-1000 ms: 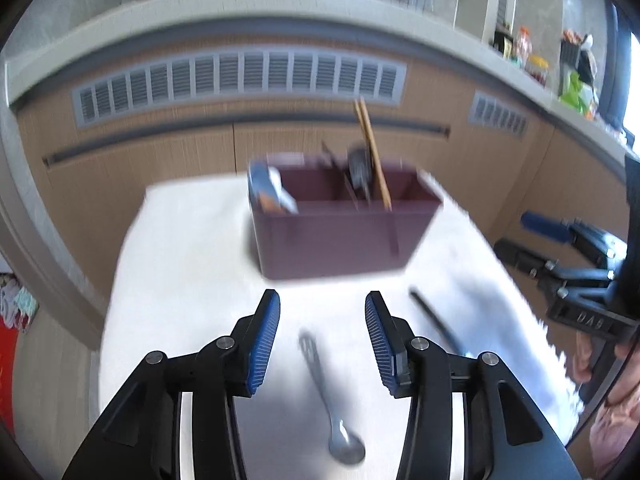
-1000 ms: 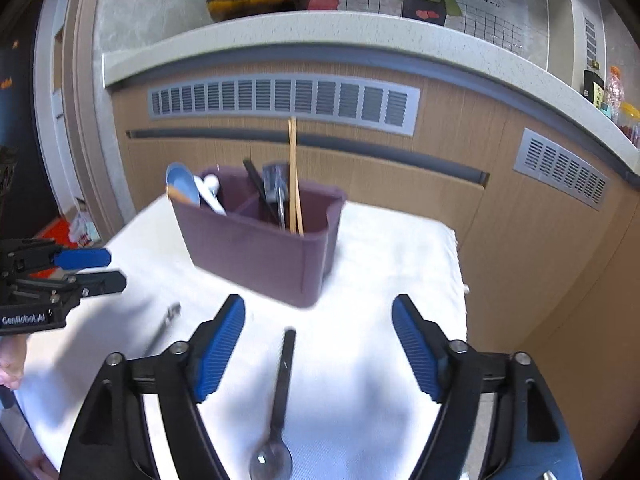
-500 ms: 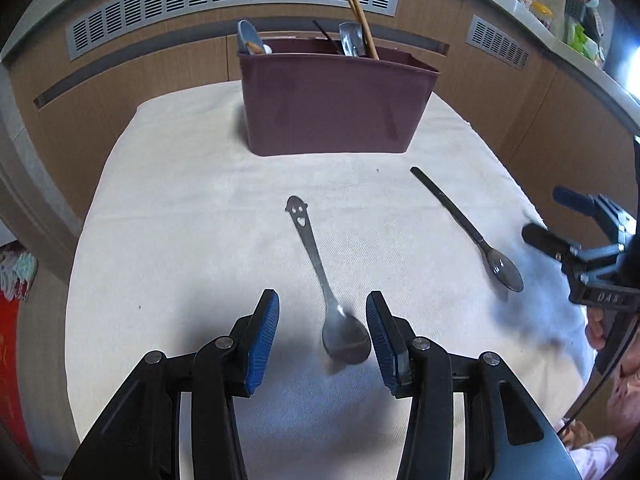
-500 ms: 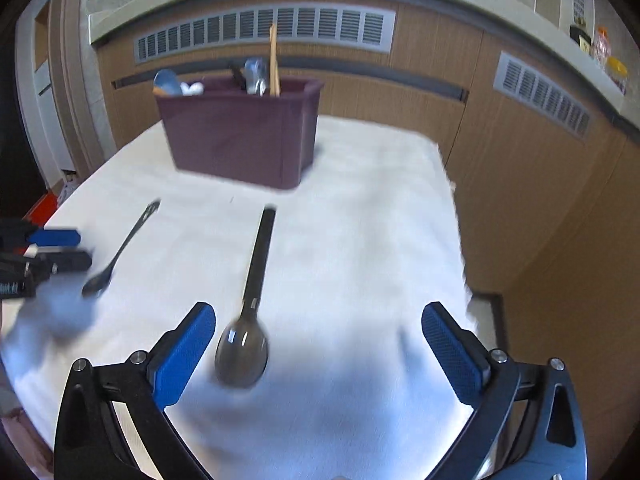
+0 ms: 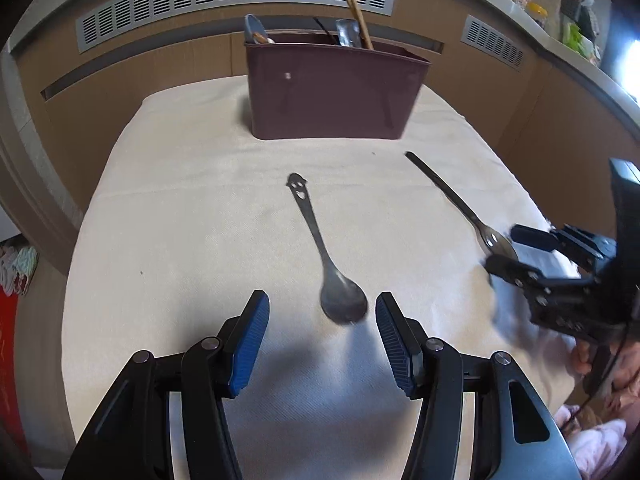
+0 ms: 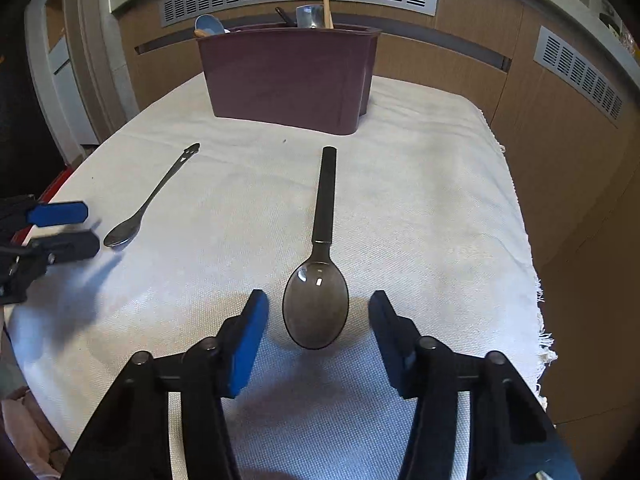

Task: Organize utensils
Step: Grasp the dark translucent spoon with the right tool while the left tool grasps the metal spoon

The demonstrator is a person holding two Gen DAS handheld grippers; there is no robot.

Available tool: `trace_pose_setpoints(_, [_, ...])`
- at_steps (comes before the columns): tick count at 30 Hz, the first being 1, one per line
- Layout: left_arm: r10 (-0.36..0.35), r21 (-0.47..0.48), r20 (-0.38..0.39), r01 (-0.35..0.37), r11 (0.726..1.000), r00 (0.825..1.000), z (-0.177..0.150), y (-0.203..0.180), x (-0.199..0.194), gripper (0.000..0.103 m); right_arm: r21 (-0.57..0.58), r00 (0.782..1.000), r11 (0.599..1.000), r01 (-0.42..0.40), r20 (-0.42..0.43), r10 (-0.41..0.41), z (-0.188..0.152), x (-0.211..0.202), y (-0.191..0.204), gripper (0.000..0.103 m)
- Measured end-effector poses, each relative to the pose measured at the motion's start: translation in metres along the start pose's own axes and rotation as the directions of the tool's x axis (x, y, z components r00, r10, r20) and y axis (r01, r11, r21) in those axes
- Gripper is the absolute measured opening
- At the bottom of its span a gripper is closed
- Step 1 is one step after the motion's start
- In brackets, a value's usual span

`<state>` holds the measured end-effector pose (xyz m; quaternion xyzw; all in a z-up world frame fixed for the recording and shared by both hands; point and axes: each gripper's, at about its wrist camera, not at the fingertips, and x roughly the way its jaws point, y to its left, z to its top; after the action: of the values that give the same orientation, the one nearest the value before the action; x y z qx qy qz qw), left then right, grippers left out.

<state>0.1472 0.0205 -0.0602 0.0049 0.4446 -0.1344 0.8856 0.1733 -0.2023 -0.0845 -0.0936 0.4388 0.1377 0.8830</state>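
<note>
A small steel spoon with a smiley handle end lies on the white cloth. My left gripper hangs just above its bowl, jaws opening, pads clear of it. A larger black-handled spoon lies to the right. My right gripper straddles that spoon's bowl, jaws closing, with the pads still apart from it. A maroon utensil caddy stands at the back, holding chopsticks, a blue spoon and several other utensils. In the right wrist view the steel spoon and the left gripper show at the left.
The cloth-covered table ends close on the right, with a fringed edge. Wooden cabinet fronts with grey vents curve behind the caddy. A person's hand holds the right gripper at the right edge.
Both grippers sank toward the table and came up to the spoons. The left jaws widened a little. The right jaws spread very wide, then narrowed around the big spoon's bowl.
</note>
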Motion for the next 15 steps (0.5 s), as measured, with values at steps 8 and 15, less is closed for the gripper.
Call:
trace_pose_setpoints(8, [-0.013,-0.012,0.011,0.013,1.000,1.000,-0.013,-0.009,-0.001,0.056,0.012,0.994,0.999,0.052,0.099,-0.053,0.013,-0.035,-0.009,0.030])
trace_pose_setpoints(15, [0.022,-0.096,0.036,-0.018,0.995,0.999,-0.007,-0.007,0.008,0.053,0.037,0.981,0.998,0.054,0.184,-0.059,0.029,-0.068,-0.018,0.030])
